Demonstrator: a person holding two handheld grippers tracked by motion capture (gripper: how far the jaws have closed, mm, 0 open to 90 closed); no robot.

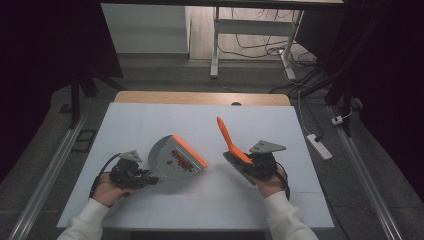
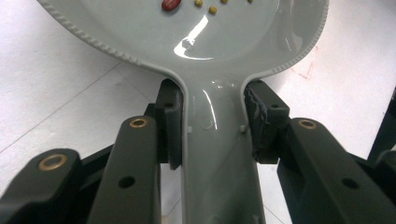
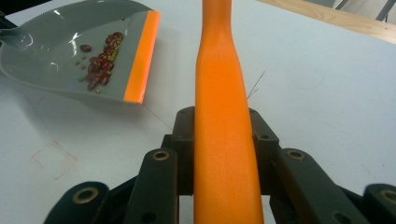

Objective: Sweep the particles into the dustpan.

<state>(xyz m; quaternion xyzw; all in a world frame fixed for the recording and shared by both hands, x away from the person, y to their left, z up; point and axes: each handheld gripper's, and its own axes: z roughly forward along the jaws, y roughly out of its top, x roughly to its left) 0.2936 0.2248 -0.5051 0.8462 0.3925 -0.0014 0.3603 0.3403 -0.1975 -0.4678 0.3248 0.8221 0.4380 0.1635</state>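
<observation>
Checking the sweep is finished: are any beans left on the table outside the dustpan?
No: the beans lie inside the dustpan.

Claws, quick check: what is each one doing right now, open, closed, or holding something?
Left claw: closed on the handle of the grey dustpan, which has beans in it.
Right claw: closed on the orange brush handle.

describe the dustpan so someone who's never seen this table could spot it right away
On the white table, look left of centre, just ahead of the left gripper, which clamps its handle. The dustpan is a grey scoop holding a small heap of red beans. Its bright orange front lip sets it apart from the all-orange brush handle to its right.
</observation>
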